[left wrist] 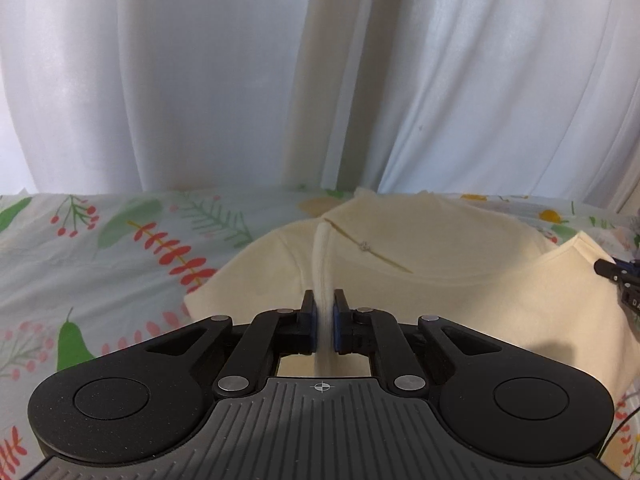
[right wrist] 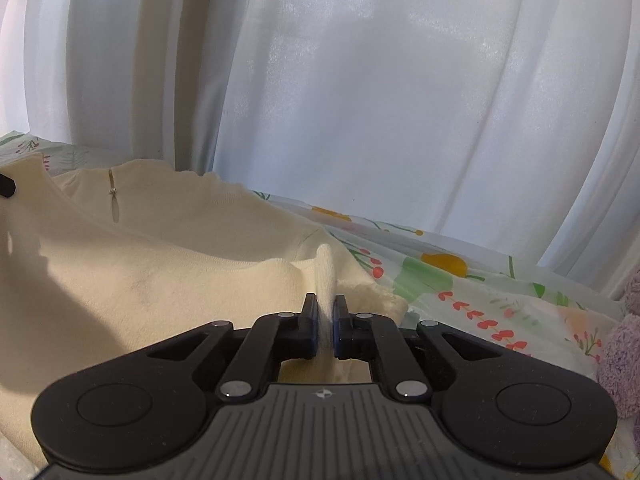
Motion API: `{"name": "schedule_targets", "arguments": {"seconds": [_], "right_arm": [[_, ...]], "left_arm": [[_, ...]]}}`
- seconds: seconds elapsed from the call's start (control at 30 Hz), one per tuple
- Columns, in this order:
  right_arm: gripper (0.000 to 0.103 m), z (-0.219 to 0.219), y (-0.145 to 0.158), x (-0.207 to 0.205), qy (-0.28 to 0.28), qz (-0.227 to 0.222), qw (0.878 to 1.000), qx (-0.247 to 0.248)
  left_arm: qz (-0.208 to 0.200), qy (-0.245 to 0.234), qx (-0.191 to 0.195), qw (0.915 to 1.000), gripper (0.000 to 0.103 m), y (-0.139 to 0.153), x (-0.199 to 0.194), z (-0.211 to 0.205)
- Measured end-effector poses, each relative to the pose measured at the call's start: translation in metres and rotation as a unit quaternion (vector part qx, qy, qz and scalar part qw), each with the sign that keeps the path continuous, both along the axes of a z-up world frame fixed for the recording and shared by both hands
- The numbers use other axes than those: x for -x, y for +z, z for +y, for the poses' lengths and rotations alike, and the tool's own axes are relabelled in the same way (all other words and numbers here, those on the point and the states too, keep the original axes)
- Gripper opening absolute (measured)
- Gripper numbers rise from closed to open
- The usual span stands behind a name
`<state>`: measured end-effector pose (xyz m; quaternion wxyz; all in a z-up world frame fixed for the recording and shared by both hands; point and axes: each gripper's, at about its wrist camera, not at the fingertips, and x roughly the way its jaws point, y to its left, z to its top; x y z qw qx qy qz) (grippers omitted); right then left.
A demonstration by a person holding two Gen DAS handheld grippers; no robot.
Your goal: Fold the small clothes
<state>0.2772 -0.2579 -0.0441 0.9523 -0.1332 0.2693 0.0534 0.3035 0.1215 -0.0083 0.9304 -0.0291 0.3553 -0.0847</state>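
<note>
A cream knit top (left wrist: 420,280) lies on the floral sheet (left wrist: 120,248), its neck slit with a small button facing the curtain. My left gripper (left wrist: 324,300) is shut on a pinched ridge of the top's cloth near its left edge. My right gripper (right wrist: 327,304) is shut on a raised fold of the same top (right wrist: 160,264) near its right edge, beside a frilled hem. The right gripper's tip shows at the far right of the left wrist view (left wrist: 620,276); the left gripper's tip shows at the left edge of the right wrist view (right wrist: 6,188).
White curtains (left wrist: 280,72) hang right behind the bed's far edge. A fuzzy lilac item (right wrist: 624,352) lies on the sheet (right wrist: 480,292) at the right edge of the right wrist view.
</note>
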Motion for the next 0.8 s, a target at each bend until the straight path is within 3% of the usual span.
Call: {"name": "schedule_targets", "arguments": {"seconds": [0.17, 0.4, 0.5, 0.8], "right_arm": [[0.006, 0.008, 0.016, -0.040, -0.035, -0.037, 0.999, 0.004], [0.006, 0.015, 0.012, -0.101, -0.084, -0.040, 0.996, -0.017], [0.006, 0.018, 0.002, -0.114, -0.095, -0.028, 0.995, -0.015], [0.006, 0.024, -0.027, -0.129, -0.099, -0.002, 0.995, 0.011]], "left_arm": [[-0.047, 0.026, -0.011, 0.9985, 0.010, 0.024, -0.038, -0.004], [-0.058, 0.066, -0.046, 0.9951, 0.010, 0.007, -0.098, -0.019], [-0.047, 0.076, -0.060, 0.9942, 0.010, -0.007, -0.113, -0.022], [-0.006, 0.112, -0.045, 0.9926, 0.010, -0.042, -0.133, -0.020]]}}
